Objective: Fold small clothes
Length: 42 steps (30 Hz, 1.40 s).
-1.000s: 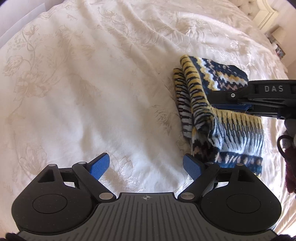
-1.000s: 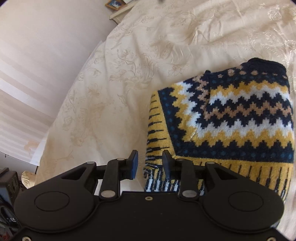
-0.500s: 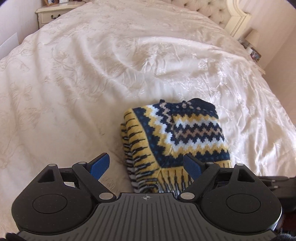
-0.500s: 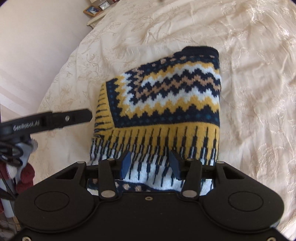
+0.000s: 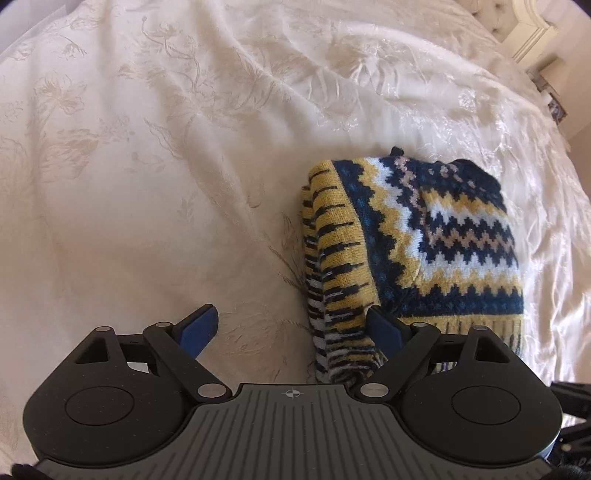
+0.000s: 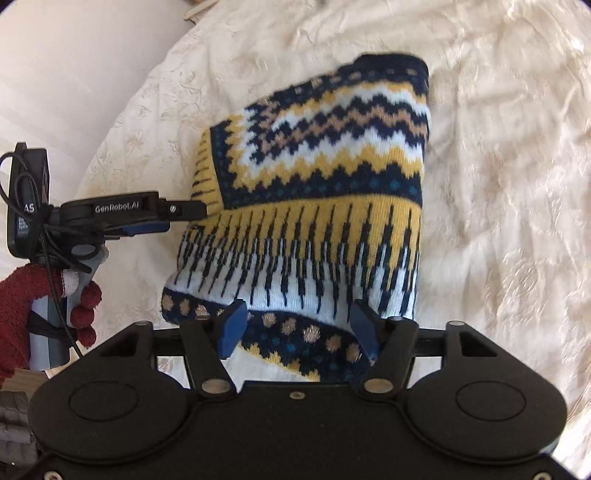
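**Folded knit on the cream bedspread, both claws wide**

A cream satin bedspread [image 5: 184,166] with an embroidered floral pattern fills both views, creased and catching the daylight. On the far left of the right wrist view, a hand in a dark red knitted glove [image 6: 22,295] grips the grey handle of the left gripper [image 6: 173,218], whose black fingers reach in sideways, tips right at the left edge of the garment. From its own camera, that left gripper [image 5: 291,328] stands wide apart, blue pads empty; its right pad [image 5: 384,328] sits against the stacked folded edge, its left pad over bare bedspread. Centre stage, the folded knitted sweater [image 6: 325,192], navy, mustard yellow and white in zigzag bands with a dotted navy hem, lies in a compact bundle on the bedspread. Over to the right gripper [image 6: 299,325]: fingers spread, blue pads straddling the near dotted hem, nothing clamped. Whether the pads touch the knit, I cannot tell. At upper right in the left wrist view, a cream headboard corner [image 5: 532,29] peeks in.
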{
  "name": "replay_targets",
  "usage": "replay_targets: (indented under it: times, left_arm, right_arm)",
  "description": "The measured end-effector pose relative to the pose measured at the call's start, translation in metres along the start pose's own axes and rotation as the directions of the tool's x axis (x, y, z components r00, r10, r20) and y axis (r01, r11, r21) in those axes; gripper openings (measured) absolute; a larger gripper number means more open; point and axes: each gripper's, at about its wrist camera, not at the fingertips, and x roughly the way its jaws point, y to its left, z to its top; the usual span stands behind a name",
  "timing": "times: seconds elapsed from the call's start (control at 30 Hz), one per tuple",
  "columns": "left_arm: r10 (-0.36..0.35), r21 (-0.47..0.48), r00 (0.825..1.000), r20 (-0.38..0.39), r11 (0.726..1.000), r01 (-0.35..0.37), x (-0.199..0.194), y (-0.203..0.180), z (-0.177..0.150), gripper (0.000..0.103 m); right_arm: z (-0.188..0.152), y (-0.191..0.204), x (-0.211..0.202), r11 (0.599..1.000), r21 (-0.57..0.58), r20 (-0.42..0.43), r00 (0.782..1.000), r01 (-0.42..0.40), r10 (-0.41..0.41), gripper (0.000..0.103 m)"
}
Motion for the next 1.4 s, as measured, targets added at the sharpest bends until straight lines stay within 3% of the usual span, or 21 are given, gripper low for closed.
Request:
replay_targets:
  times: [0.23,0.57,0.7,0.83,0.93,1.4]
  left_arm:
    - [-0.062,0.07,0.997,0.056,0.996,0.058,-0.038,-0.025,-0.023,0.088]
    - [-0.089,0.01,0.993,-0.08,0.996,0.09,-0.007,-0.032,-0.052,0.088]
    - [-0.054,-0.028,0.99,-0.131,0.998,0.05,0.009,-0.027,-0.051,0.088]
    - [-0.022,-0.058,0.985,-0.17,0.998,0.012,0.02,-0.02,-0.051,0.088]
    - [-0.019,-0.052,0.984,-0.179,0.999,0.01,0.022,-0.019,-0.051,0.088]
    - [-0.016,-0.045,0.982,-0.186,0.999,0.007,0.021,-0.024,-0.046,0.088]
  right_arm:
    - [0.045,-0.016,-0.012,0.999,0.007,0.125,0.992,0.032,-0.033,0.07]
    - [0.081,-0.053,0.016,0.993,0.104,0.132,0.99,0.045,-0.059,0.076]
    - [0.086,-0.069,0.027,0.987,0.141,0.114,0.989,0.077,-0.093,0.076]
    - [0.09,-0.089,0.039,0.979,0.175,0.089,0.989,0.103,-0.12,0.089]
    - [0.091,-0.096,0.043,0.976,0.193,0.076,0.99,0.099,-0.116,0.092]
    - [0.079,-0.095,0.034,0.971,0.227,0.091,0.991,0.074,-0.096,0.094]
